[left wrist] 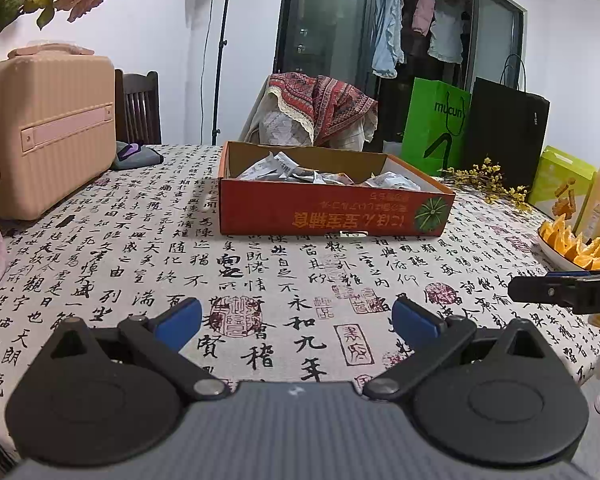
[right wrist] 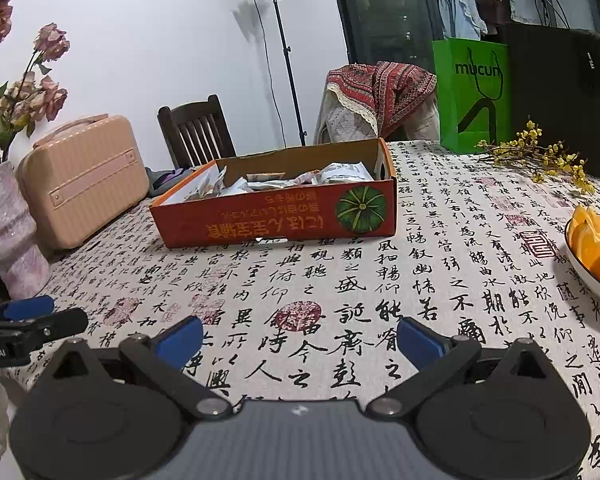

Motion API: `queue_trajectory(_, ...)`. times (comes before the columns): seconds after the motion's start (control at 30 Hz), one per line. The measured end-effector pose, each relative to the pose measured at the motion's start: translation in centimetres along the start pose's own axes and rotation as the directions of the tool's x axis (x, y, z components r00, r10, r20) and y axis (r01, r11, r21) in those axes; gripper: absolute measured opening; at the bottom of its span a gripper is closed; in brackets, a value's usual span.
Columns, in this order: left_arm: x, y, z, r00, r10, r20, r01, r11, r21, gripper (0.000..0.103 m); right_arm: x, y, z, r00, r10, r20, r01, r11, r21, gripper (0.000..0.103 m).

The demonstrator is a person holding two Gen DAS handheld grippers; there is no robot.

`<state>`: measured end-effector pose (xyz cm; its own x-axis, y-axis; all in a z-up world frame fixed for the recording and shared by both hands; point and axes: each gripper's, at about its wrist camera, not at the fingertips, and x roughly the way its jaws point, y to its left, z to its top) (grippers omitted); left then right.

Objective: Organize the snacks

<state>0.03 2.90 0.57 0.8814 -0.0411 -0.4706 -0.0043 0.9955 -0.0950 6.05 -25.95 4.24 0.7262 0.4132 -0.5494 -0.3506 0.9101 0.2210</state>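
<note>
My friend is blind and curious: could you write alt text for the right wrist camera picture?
An open right gripper, empty, hovers low over a calligraphy-print tablecloth, facing a shallow red cardboard box full of wrapped snack packets. A pink case sits left of the box, a plate of orange wedges at right.

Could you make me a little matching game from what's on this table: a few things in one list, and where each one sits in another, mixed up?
Things:
1. snack packets
2. orange slices
3. pink case
4. green bag

Places:
A. on a plate at the table's right edge
B. far right, standing beside a black bag
C. inside the red cardboard box
D. left side, next to a vase of flowers

Pairs: 1-C, 2-A, 3-D, 4-B
</note>
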Motion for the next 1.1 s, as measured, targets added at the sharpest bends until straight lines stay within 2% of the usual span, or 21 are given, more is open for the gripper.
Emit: queue_trajectory(1.1, -0.43, 0.02, -0.14, 0.999, -0.036, 0.016, 0.036, 0.999, -0.008, 0.103, -0.06, -0.02, -0.13, 1.0, -0.002, 0.003, 0.002, 1.0, 0.002, 0.103)
